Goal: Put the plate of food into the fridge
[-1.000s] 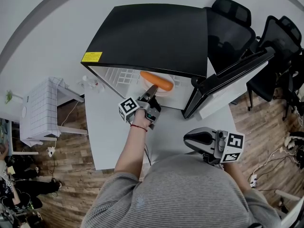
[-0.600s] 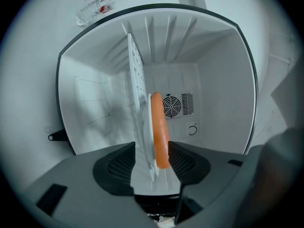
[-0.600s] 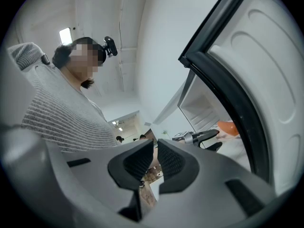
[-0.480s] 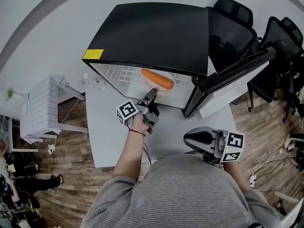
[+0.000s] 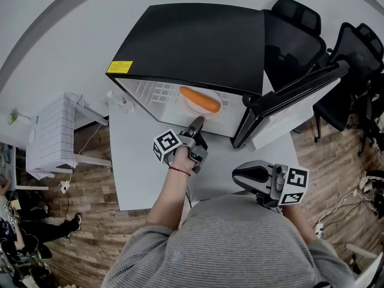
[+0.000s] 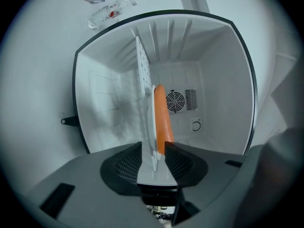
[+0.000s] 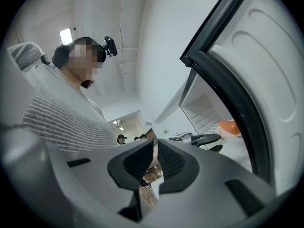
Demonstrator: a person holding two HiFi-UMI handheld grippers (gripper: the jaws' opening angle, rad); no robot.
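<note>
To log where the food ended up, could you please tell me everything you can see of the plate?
The plate is white, round and shallow, smooth-looking. It lies flat on the wire shelf inside the open fridge, near the front, bearing one long orange food piece. The left gripper is just in front, jaws closing; the rim shows in the gap between them, but the pads seem not to press it.

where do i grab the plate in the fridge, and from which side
Grip the near rim of the plate, coming level through the open front of the fridge. It lies flat on the wire shelf with the orange food across its middle, so that thin edge looks freest.
</note>
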